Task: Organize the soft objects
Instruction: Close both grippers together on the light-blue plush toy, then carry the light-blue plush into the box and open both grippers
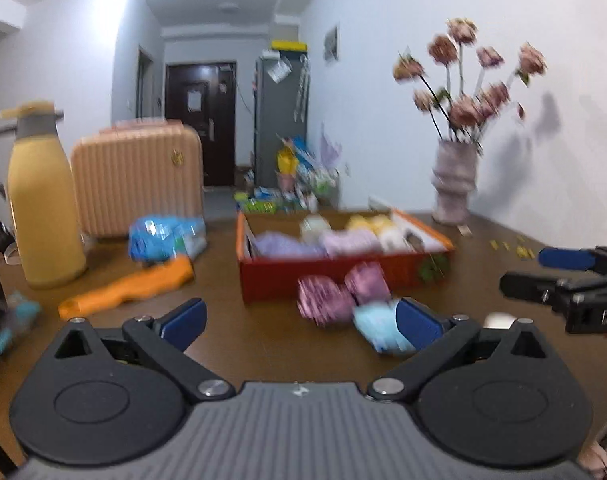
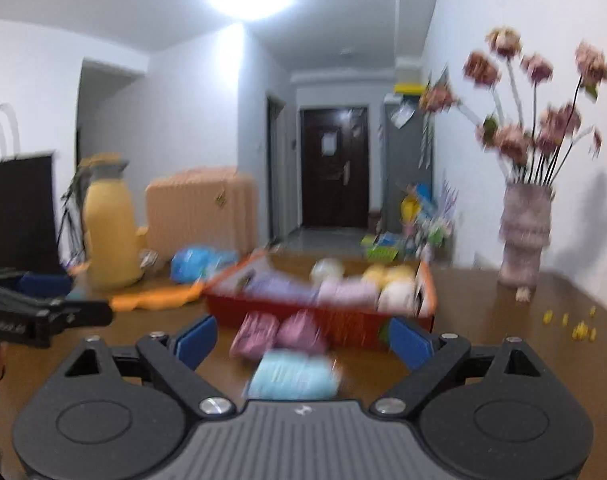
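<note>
Left gripper [image 1: 301, 320]: jaws wide, nothing between the pads.
Right gripper [image 2: 301, 340]: jaws wide, empty.
Just ahead: light blue soft roll [image 2: 293, 374] on the brown table [image 1: 263, 344], blurred; two pink rolls [image 2: 279, 334] beyond it, touching the box front.
Further ahead: red box [image 1: 335, 274] holding lilac, yellow and white soft rolls.
Left of it: orange cloth [image 1: 127, 286], blue packet [image 1: 165, 236], yellow thermos jug [image 1: 43, 208], peach suitcase [image 1: 137, 178].
Right: vase [image 2: 523, 232] of pink flowers.
</note>
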Motion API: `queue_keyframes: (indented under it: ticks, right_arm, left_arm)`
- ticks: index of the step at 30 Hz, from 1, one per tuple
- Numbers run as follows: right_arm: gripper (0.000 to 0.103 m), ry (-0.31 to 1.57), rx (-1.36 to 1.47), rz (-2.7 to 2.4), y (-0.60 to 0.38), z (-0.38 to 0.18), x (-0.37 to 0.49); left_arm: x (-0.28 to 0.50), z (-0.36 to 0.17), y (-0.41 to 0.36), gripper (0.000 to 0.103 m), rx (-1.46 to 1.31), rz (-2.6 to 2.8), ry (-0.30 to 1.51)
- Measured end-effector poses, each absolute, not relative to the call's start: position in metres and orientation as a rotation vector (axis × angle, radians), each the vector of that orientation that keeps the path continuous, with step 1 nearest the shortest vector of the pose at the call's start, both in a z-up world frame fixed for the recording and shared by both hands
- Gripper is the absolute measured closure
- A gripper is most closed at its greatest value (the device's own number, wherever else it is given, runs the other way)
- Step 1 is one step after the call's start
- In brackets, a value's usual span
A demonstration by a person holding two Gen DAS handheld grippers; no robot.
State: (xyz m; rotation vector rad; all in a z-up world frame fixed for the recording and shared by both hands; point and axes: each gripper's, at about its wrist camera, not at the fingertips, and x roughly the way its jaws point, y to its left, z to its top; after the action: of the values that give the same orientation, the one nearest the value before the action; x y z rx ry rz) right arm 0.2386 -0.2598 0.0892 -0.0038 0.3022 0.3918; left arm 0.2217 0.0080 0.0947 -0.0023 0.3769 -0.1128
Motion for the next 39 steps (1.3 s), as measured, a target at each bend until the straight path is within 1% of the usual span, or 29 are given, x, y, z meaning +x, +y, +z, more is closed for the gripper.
queue_keyframes:
  ticks: [3,7,8,9,10,12,13,15,16,17,18,19,21,24,26,28,29,30,32,33,39]
  right_arm:
    - [0.011,0.397,0.012,0.426,-0.262,0.070,0.220]
    - [0.014,0.446,0.024,0.414,-0.267,0.065,0.222]
    - [0.016,0.443,0.040,0.402,-0.270,0.066,0.226]
    - [0.021,0.442,0.062,0.395,-0.273,0.068,0.233]
    - [0.024,0.443,0.093,0.388,-0.276,0.069,0.242]
    - [0.035,0.465,0.147,0.373,-0.282,0.067,0.263]
    - [0.038,0.476,0.163,0.363,-0.282,0.065,0.273]
    - [0.047,0.492,0.181,0.353,-0.282,0.059,0.292]
    - [0.048,0.506,0.187,0.350,-0.281,0.056,0.303]
    - [0.049,0.519,0.193,0.349,-0.278,0.054,0.315]
    - [0.049,0.530,0.202,0.346,-0.276,0.051,0.325]
    - [0.049,0.539,0.207,0.349,-0.273,0.049,0.334]
    - [0.049,0.550,0.208,0.362,-0.266,0.046,0.352]
    - [0.049,0.588,0.186,0.362,-0.257,0.040,0.378]
    - [0.049,0.620,0.192,0.372,-0.252,0.037,0.392]
    - [0.049,0.642,0.188,0.392,-0.246,0.032,0.401]
    - [0.051,0.657,0.187,0.396,-0.244,0.030,0.404]
    - [0.055,0.673,0.186,0.405,-0.241,0.027,0.407]
    - [0.062,0.685,0.189,0.427,-0.238,0.025,0.405]
    - [0.066,0.687,0.190,0.441,-0.236,0.025,0.402]
    - [0.069,0.699,0.170,0.497,-0.235,0.029,0.349]
  left_arm:
    - [0.211,0.078,0.005,0.000,-0.039,-0.157,0.443]
    - [0.222,0.070,0.000,0.000,-0.035,-0.169,0.470]
    - [0.228,0.070,-0.001,0.000,-0.038,-0.171,0.470]
    - [0.235,0.070,-0.002,0.000,-0.048,-0.177,0.473]
    - [0.243,0.069,-0.003,0.000,-0.066,-0.190,0.480]
    - [0.260,0.067,-0.005,0.001,-0.106,-0.215,0.503]
    - [0.272,0.065,-0.006,0.001,-0.134,-0.230,0.522]
    - [0.293,0.060,-0.010,0.002,-0.172,-0.254,0.552]
    - [0.306,0.056,-0.012,0.007,-0.186,-0.266,0.568]
    - [0.316,0.053,-0.014,0.015,-0.196,-0.273,0.577]
    - [0.327,0.049,-0.015,0.019,-0.211,-0.284,0.591]
    - [0.341,0.045,-0.016,0.026,-0.235,-0.300,0.611]
    - [0.361,0.037,-0.015,0.035,-0.291,-0.327,0.652]
    - [0.384,0.026,-0.012,0.039,-0.374,-0.378,0.697]
    - [0.395,0.018,-0.009,0.047,-0.406,-0.394,0.725]
    - [0.401,0.011,-0.006,0.052,-0.439,-0.407,0.765]
    - [0.402,0.008,-0.003,0.053,-0.465,-0.420,0.781]
    - [0.402,0.007,-0.001,0.055,-0.483,-0.428,0.789]
    - [0.400,0.008,0.002,0.064,-0.487,-0.443,0.787]
    - [0.397,0.009,0.001,0.066,-0.483,-0.453,0.786]
    - [0.343,0.016,0.007,0.068,-0.448,-0.504,0.803]
